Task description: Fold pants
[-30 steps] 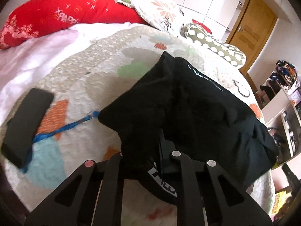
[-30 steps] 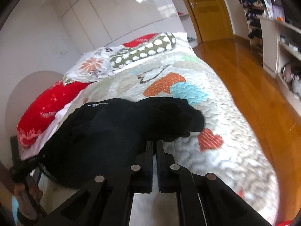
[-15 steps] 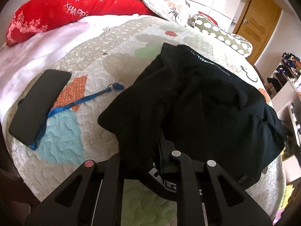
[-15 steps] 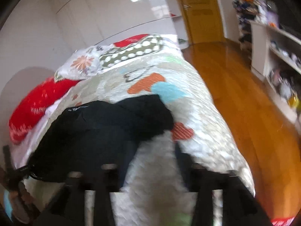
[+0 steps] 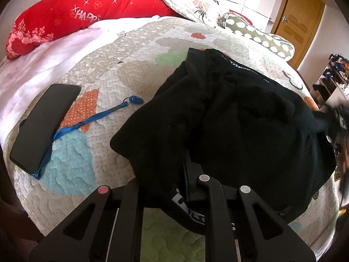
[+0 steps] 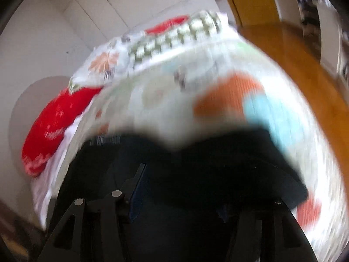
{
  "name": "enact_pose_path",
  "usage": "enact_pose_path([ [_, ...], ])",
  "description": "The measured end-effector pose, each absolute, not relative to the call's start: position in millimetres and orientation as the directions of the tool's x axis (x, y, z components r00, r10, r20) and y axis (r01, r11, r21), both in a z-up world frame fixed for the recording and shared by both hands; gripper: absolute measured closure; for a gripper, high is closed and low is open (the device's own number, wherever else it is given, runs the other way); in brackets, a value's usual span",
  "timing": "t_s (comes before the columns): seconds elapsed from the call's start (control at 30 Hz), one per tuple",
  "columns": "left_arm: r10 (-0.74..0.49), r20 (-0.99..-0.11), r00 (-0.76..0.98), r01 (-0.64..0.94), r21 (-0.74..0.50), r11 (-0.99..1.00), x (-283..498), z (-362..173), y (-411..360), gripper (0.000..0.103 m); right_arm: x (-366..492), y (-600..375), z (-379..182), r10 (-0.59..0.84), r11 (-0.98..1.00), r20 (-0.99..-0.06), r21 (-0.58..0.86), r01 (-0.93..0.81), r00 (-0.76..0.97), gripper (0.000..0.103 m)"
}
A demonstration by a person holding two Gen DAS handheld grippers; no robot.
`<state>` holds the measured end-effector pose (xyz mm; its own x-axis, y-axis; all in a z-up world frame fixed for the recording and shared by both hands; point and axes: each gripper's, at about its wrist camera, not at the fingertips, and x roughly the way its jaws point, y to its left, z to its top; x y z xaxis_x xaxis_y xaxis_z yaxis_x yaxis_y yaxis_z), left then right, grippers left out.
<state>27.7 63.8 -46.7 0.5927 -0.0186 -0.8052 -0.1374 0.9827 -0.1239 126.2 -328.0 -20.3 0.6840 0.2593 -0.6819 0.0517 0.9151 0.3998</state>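
Note:
The black pants (image 5: 240, 120) lie bunched on the patterned quilt (image 5: 122, 69). My left gripper (image 5: 185, 174) is shut on the pants' near edge by the waistband, and cloth drapes over its fingers. In the right wrist view the picture is blurred by motion. My right gripper (image 6: 187, 187) is open wide, its fingers (image 6: 135, 183) spread over the black pants (image 6: 196, 166), which lie right below it. The right gripper also shows as a dark blur (image 5: 340, 126) at the right edge of the left wrist view.
A black phone (image 5: 45, 124) with a blue lanyard (image 5: 93, 118) lies on the quilt to the left. Red (image 5: 82, 15), floral (image 5: 192, 0) and dotted (image 5: 257, 37) pillows line the bed's head. A wooden door (image 5: 298, 19) and wood floor (image 6: 305, 50) are to the right.
My right gripper has opened from shut and moved forward onto the pants. My left gripper has kept its hold and drawn back slightly, showing more of the quilt and phone.

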Motion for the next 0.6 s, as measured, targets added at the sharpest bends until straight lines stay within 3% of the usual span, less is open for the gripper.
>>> enact_pose_path([
  [0.07,-0.015,-0.807,0.590,-0.138,-0.119,0.983,28.8,-46.3,63.2,0.091,167.4,-324.0,-6.5,0.241,0.936,-0.654,0.352,0.006,0.717,0.050],
  [0.17,-0.013,-0.805,0.593,-0.132,-0.113,0.985,28.4,-46.4,62.4,0.091,206.3,-329.6,4.3,0.216,0.946,-0.695,0.322,0.028,0.686,0.050],
  [0.27,-0.012,-0.804,0.595,-0.130,-0.110,0.985,29.1,-49.0,62.8,0.091,176.0,-350.4,24.4,0.236,0.939,-0.643,0.344,0.000,0.729,0.048],
  [0.43,-0.029,-0.804,0.594,-0.127,-0.129,0.983,30.2,-50.5,64.5,0.091,89.5,-404.5,6.3,0.103,0.960,-0.743,0.247,0.128,0.662,0.046],
  [0.5,-0.044,-0.805,0.592,-0.130,-0.149,0.980,31.2,-51.1,66.7,0.090,54.9,-427.1,-14.5,0.108,0.937,-0.761,0.292,0.190,0.639,0.046],
  [0.6,-0.059,-0.810,0.583,-0.150,-0.179,0.972,32.2,-51.7,71.4,0.087,36.0,-439.3,-45.1,0.264,0.860,-0.724,0.475,0.184,0.637,0.046],
])
